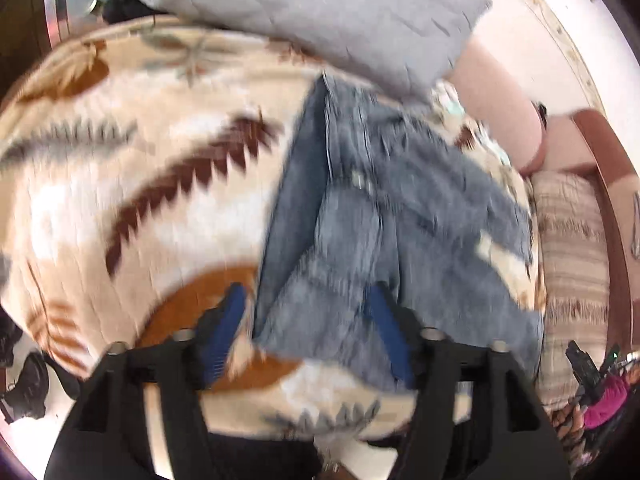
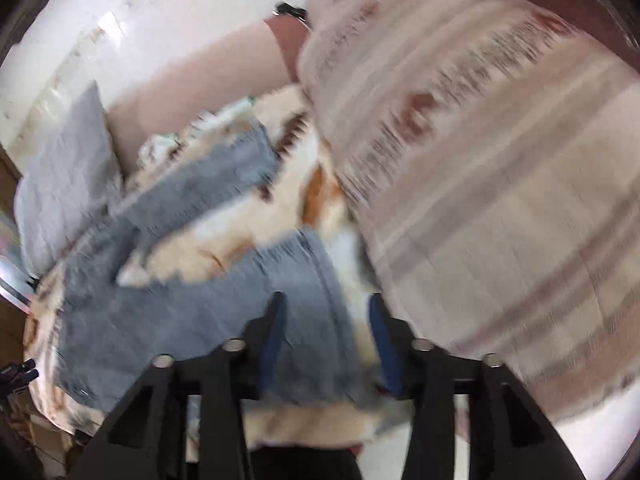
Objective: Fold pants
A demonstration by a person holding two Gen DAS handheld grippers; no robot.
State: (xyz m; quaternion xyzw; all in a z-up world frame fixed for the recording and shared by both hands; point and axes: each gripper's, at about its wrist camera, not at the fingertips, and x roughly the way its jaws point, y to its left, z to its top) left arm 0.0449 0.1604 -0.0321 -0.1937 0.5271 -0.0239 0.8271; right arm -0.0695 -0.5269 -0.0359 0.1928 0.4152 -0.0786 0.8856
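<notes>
Now | pants lie lengthwise away from left gripper | both fingers spread | right gripper over leg

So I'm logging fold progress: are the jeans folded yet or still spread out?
Spread, not folded: the jeans lie open on the blanket, legs splayed apart with blanket showing between them.

A bed covered by a cream leaf-patterned blanket carries blue denim pants ahead of the fingers, a grey pillow lying beyond them.
</notes>
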